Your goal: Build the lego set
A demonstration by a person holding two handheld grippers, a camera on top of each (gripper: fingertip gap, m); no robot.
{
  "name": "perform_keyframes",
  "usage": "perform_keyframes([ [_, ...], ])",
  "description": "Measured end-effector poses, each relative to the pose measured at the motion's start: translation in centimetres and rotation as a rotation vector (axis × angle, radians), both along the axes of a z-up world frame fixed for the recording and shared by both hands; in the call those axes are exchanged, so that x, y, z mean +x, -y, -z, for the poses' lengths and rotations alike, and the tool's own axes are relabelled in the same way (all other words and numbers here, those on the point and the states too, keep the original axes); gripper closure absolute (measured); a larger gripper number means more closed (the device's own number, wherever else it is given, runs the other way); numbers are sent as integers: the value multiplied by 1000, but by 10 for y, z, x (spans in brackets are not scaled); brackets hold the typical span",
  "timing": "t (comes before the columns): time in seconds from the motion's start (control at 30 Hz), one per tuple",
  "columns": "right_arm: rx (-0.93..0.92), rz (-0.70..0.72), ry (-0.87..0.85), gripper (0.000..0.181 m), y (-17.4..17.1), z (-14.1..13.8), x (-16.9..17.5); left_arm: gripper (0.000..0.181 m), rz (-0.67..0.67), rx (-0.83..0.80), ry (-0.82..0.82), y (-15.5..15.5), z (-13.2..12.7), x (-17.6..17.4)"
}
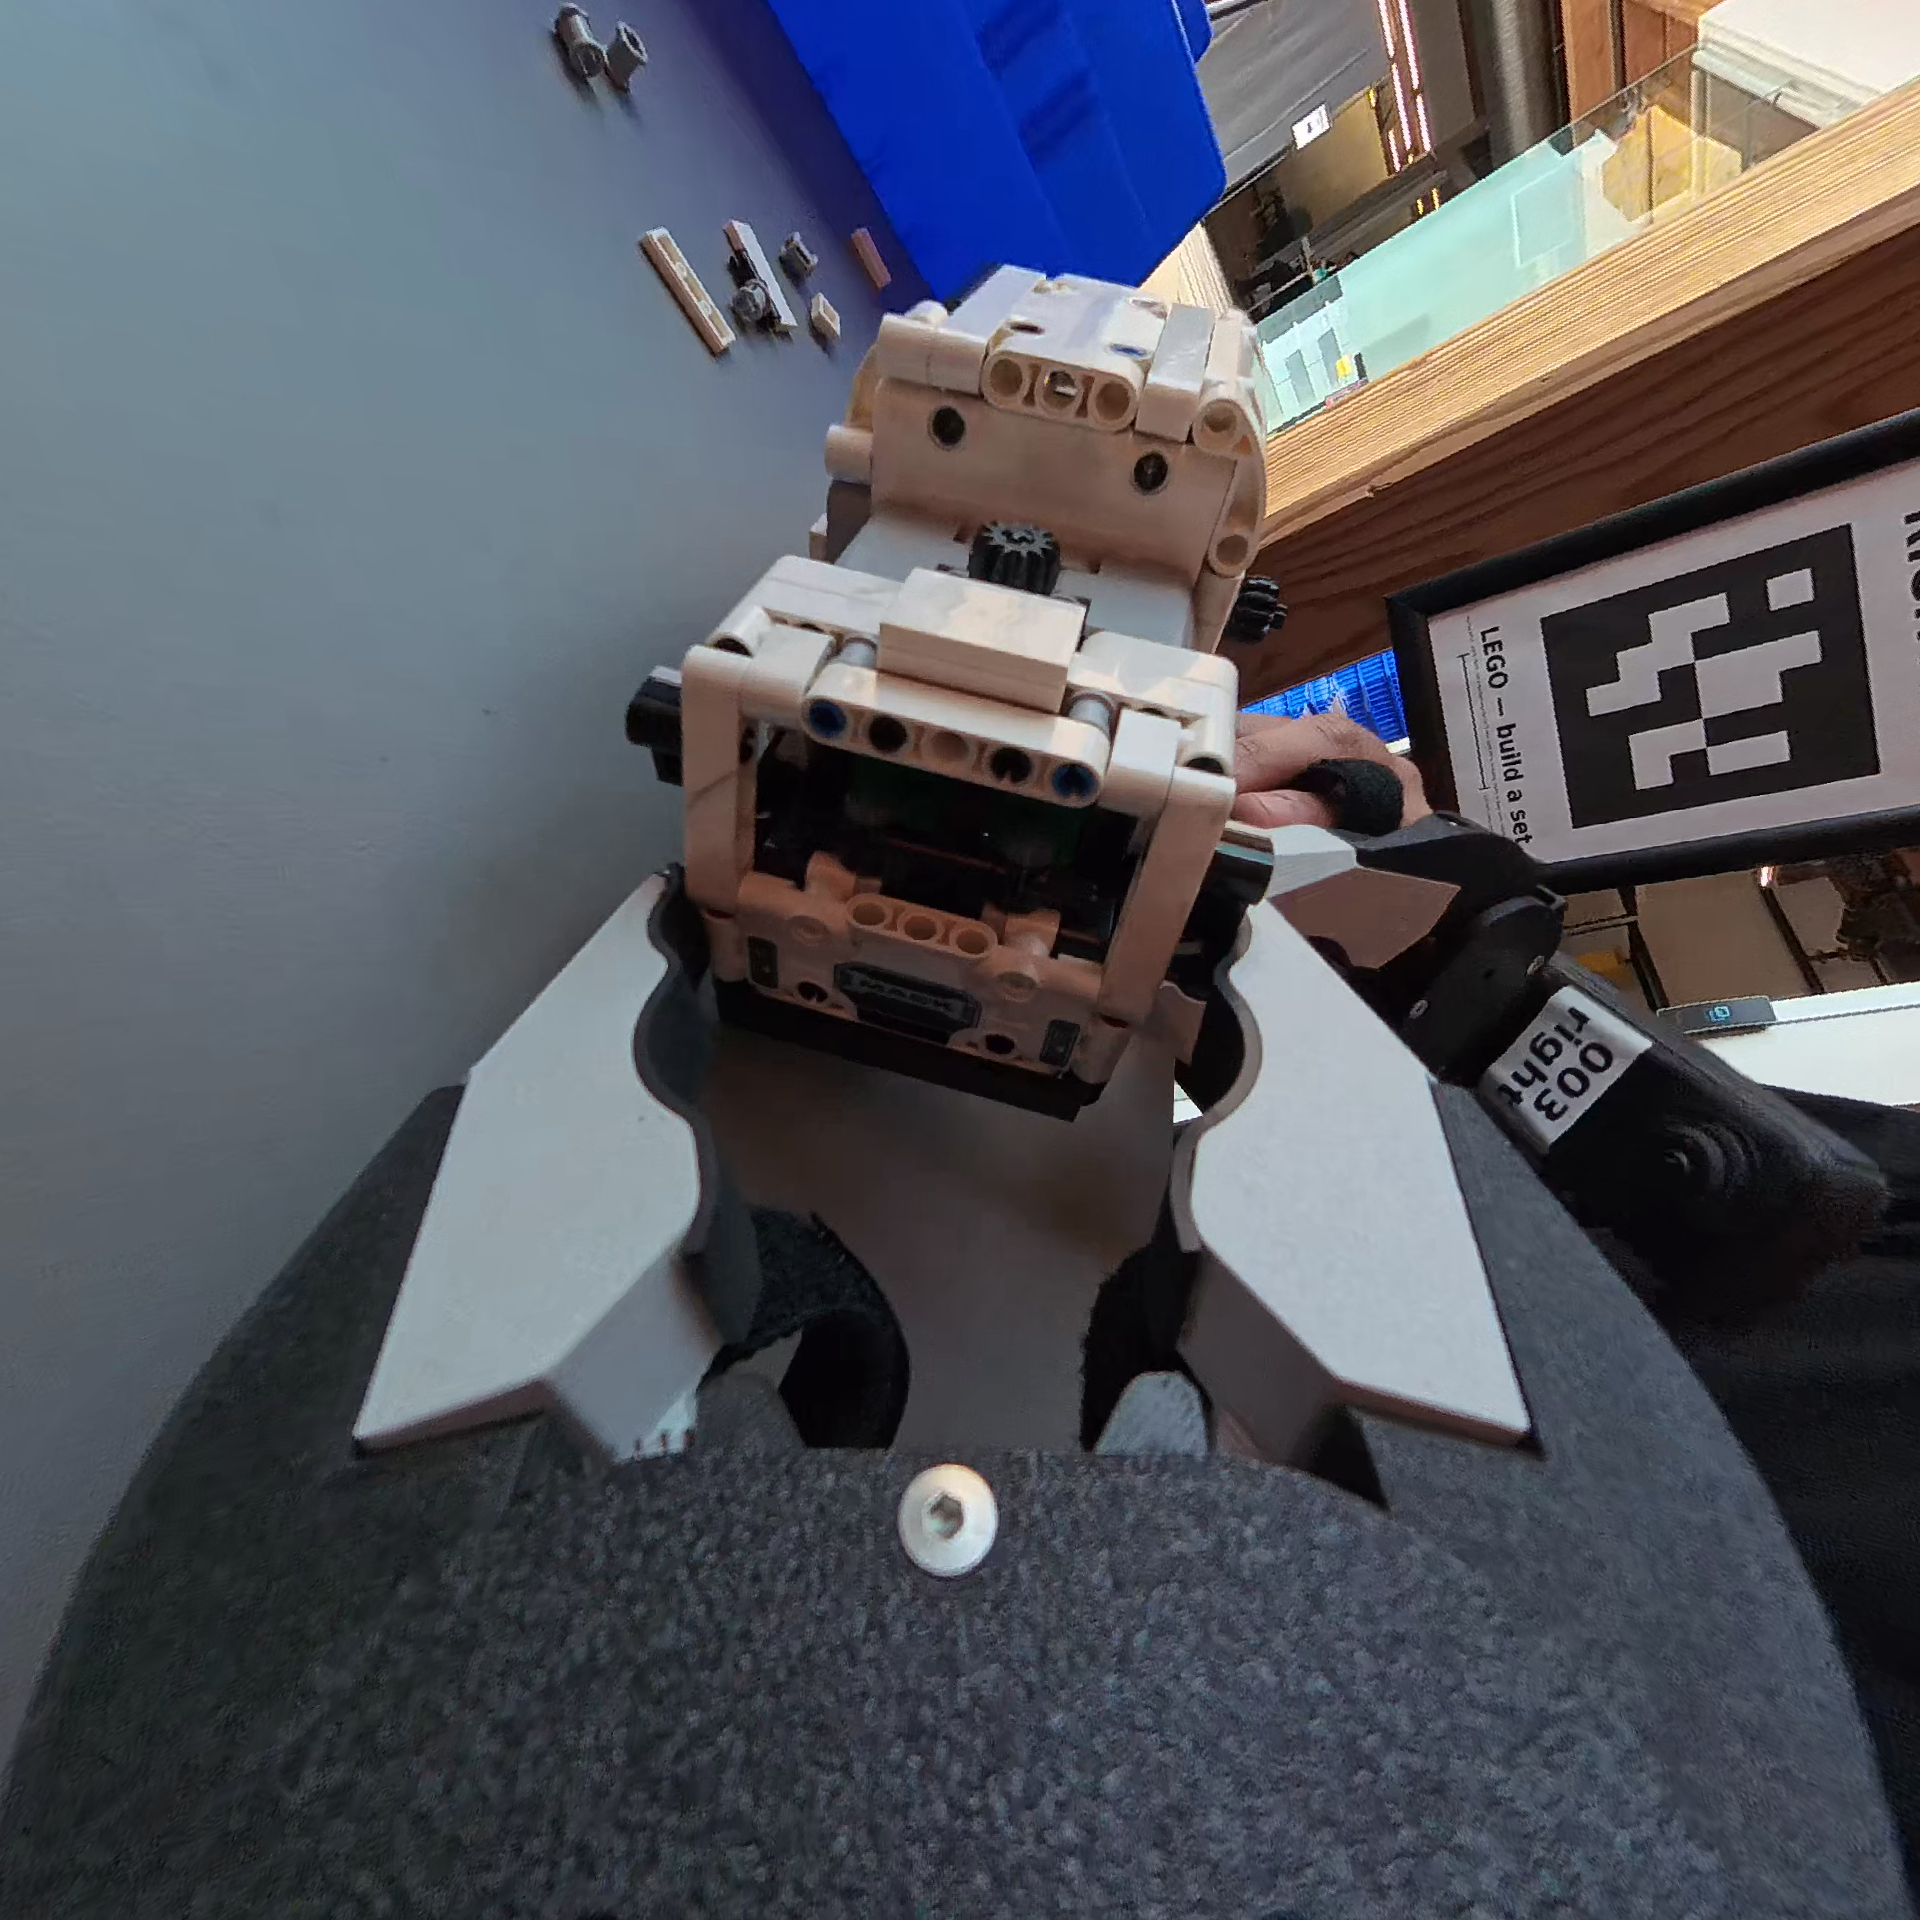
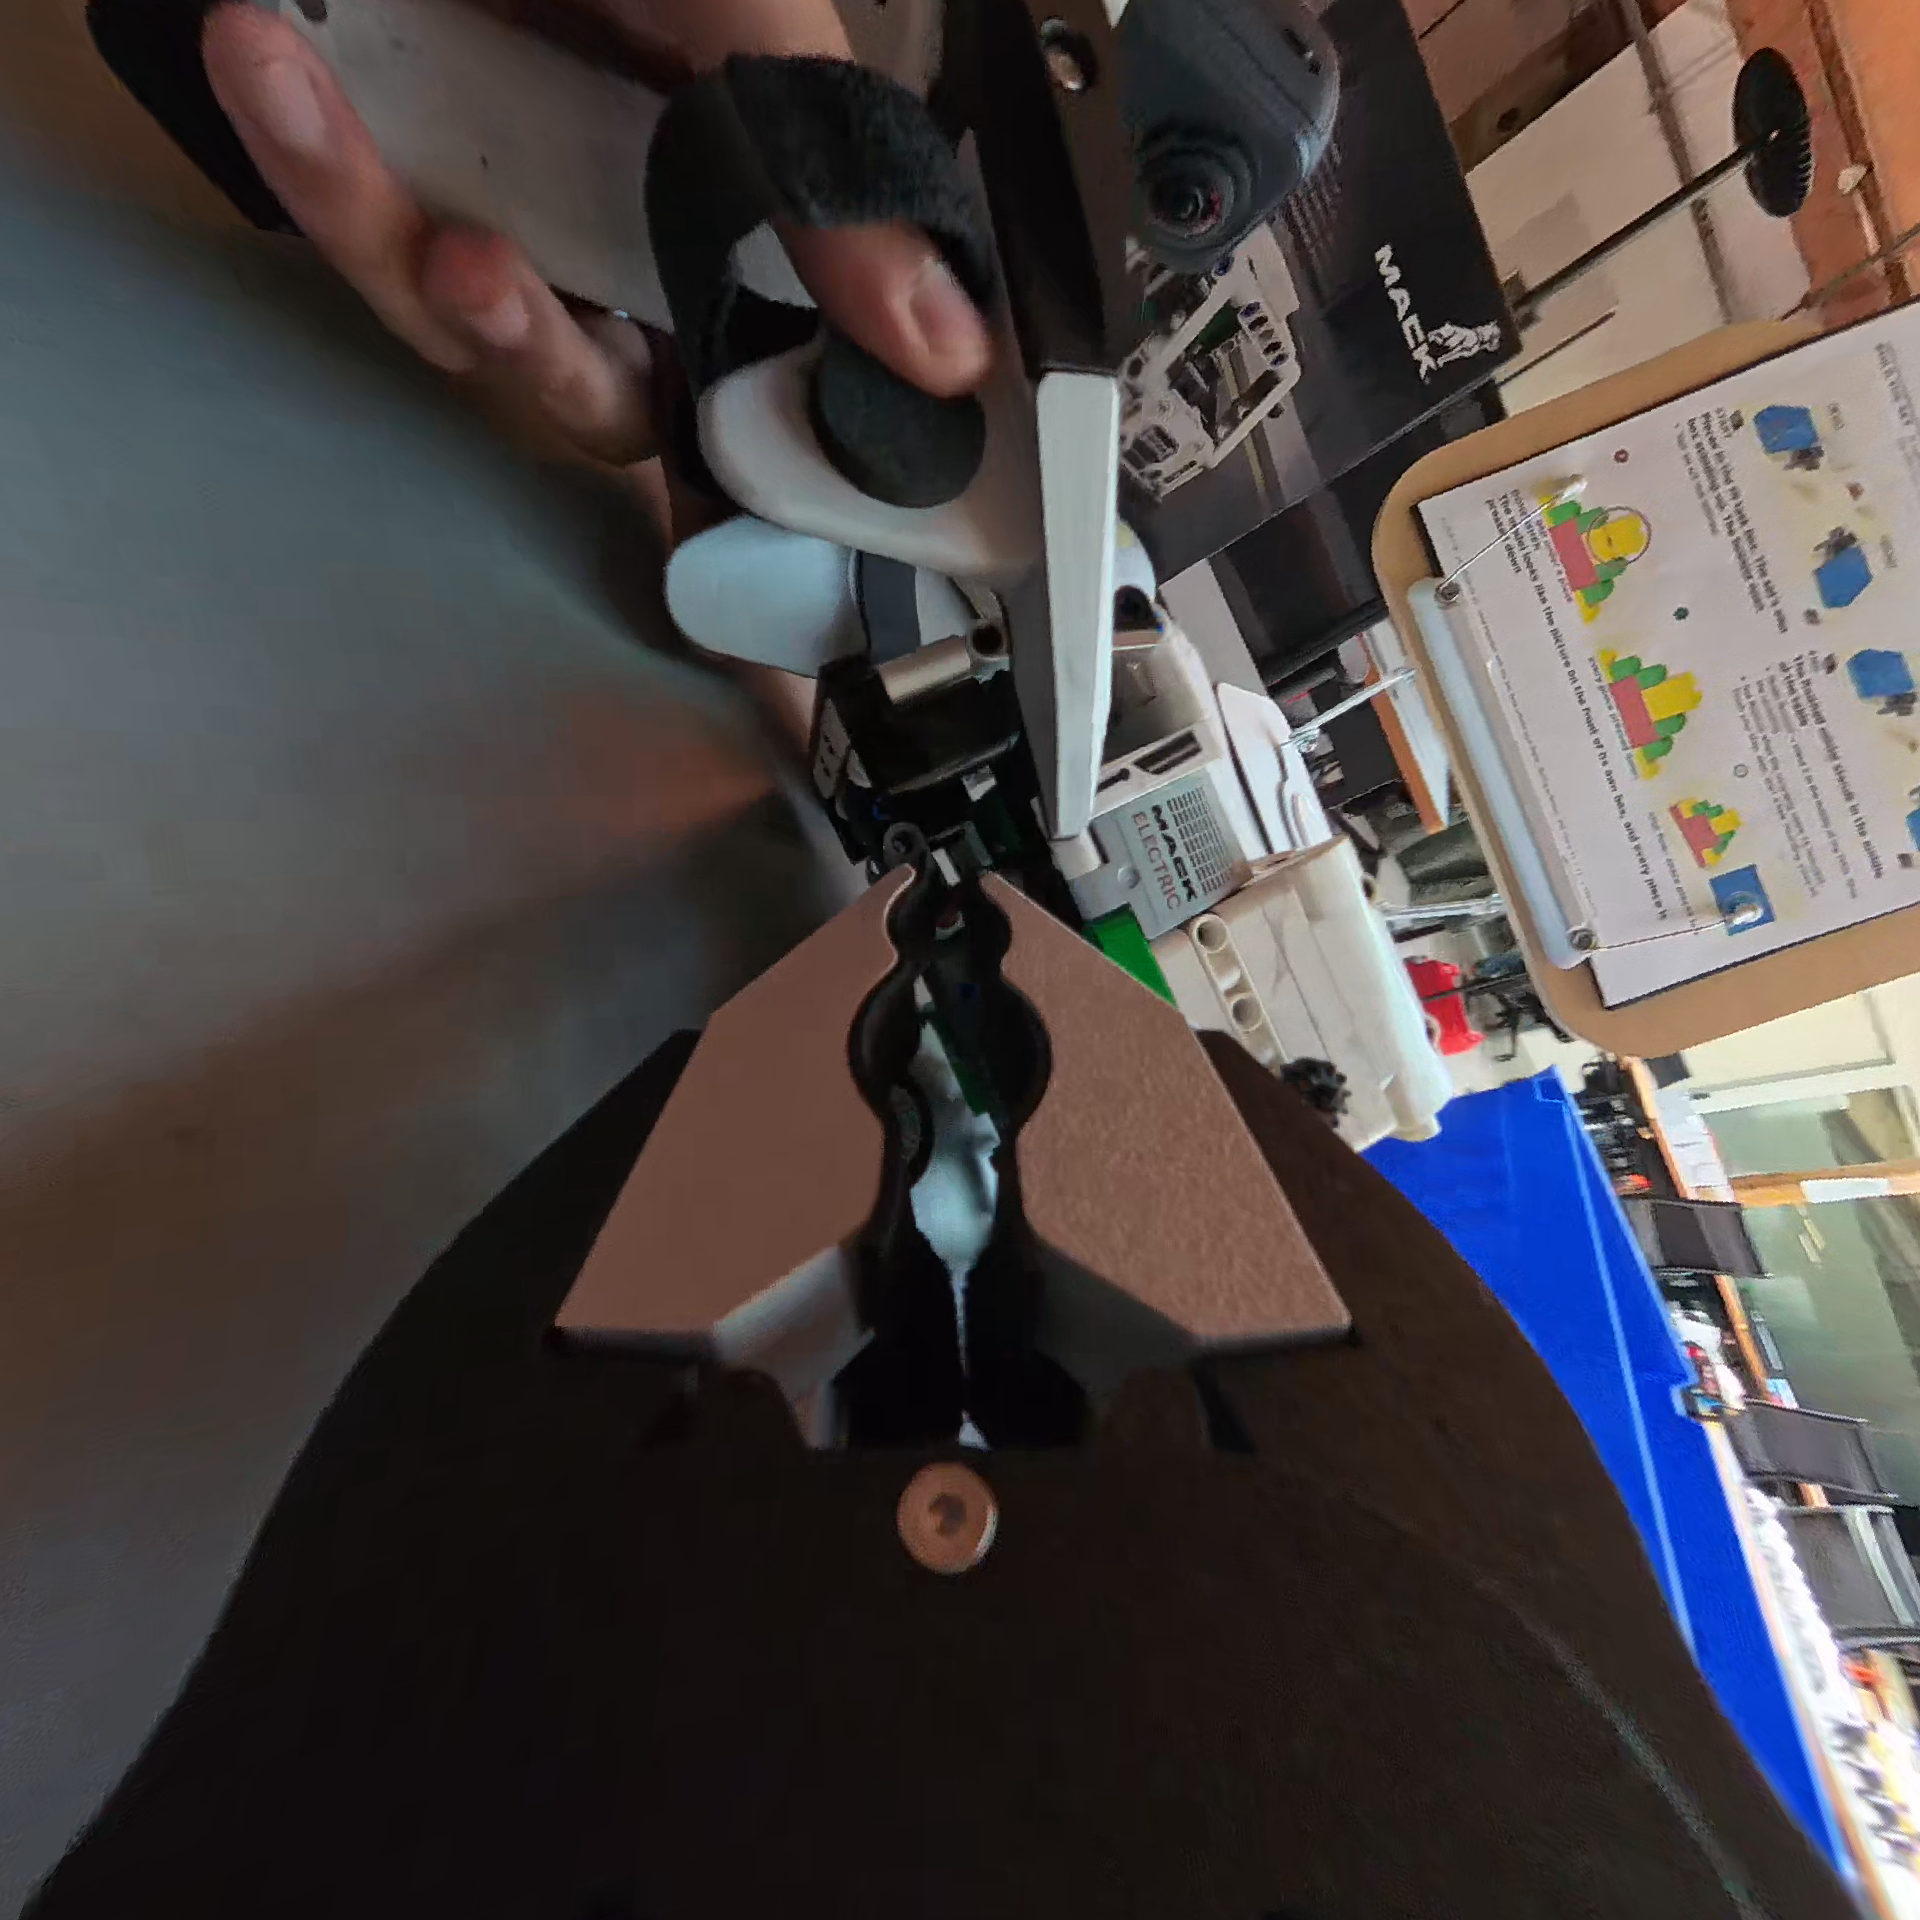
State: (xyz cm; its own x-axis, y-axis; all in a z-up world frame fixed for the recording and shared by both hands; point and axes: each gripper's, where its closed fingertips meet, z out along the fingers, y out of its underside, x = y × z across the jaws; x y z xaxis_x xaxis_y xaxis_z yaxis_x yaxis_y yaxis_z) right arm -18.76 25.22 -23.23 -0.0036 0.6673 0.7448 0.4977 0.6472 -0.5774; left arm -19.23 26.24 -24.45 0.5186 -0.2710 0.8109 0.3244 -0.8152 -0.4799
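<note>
1. Left gripper (image 1: pixel 956 997): spread wide, silver fingers (image 1: pixel 561 1174) angled out to each side, dark pads pressed against a gripped load held up off the surface.
2. Right gripper (image 2: pixel 940 914): nearly closed, wavy black pads almost meeting, tips pinching something small and dark.
3. Right gripper seen from the left wrist view (image 1: pixel 1273 857): reaching in from the right side, tip touching the left gripper's load.
4. Left hand (image 2: pixel 582 260): bare fingers wrapped round the handle, one through a black strap loop.
</note>
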Motion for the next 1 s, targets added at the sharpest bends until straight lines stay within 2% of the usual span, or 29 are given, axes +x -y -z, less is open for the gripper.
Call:
perform_keyframes([
  [0.03, -48, 2, -7, 178, 0, 1, 1, 88, 7, 13, -10, 0, 0, 0],
  [0.1, -174, 8, -35, 179, -1, 1, 2, 90, 24, 55, -50, -1, 0, 0],
  [0.13, -240, 9, -63, 179, -3, -2, 3, 97, 32, 78, -87, -1, 2, -1],
  [0.2, -322, 9, -97, 178, -7, -7, 6, 97, 40, 134, -128, -2, -1, -3],
  [0.57, -409, 6, -131, 179, -17, -10, 9, 93, 62, 296, -324, -6, -5, -7],
  [0.63, -432, 6, -141, 179, -19, -13, 9, 101, 48, 361, -345, -8, -13, -8],
  [0.77, -557, -4, -158, 179, -25, -22, 7, 106, 55, 464, -425, -6, -25, -6],
  [1.0, -593, 9, -121, 179, -28, -24, 5, 108, 69, 515, -622, -7, -16, -4],
])
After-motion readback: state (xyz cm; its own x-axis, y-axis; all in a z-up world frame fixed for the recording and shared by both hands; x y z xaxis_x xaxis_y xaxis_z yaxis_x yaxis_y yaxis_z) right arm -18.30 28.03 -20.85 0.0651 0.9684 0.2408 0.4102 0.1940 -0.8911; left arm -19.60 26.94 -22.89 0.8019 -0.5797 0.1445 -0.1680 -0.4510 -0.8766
